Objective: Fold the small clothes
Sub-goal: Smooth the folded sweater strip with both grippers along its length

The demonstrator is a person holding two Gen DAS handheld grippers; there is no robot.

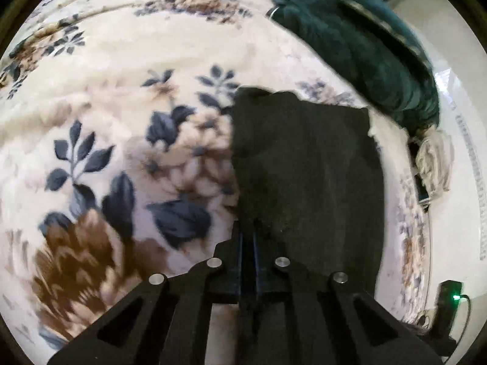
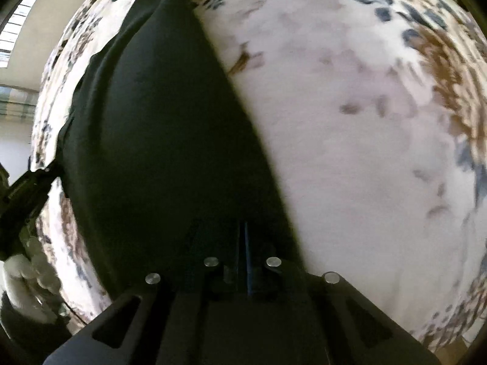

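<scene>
Small black fabric garment [image 1: 304, 158] lies on cream fleece blanket with blue-brown floral print [image 1: 121, 91], near the bed's edge beside a dark green plush throw [image 1: 350, 30]; left tongs [image 1: 248, 231] and right tongs [image 2: 245, 234] each clenched on the garment's near edge.

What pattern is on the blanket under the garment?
Cream blanket with navy leaves and brown flowers; clearest in the left wrist view.

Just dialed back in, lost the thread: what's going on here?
A person is folding a dark cloth on a flowered blanket, with tongs in each hand. The left tongs are shut on the cloth's near edge, and the right tongs look shut on its edge too. A green garment lies farther back.
</scene>
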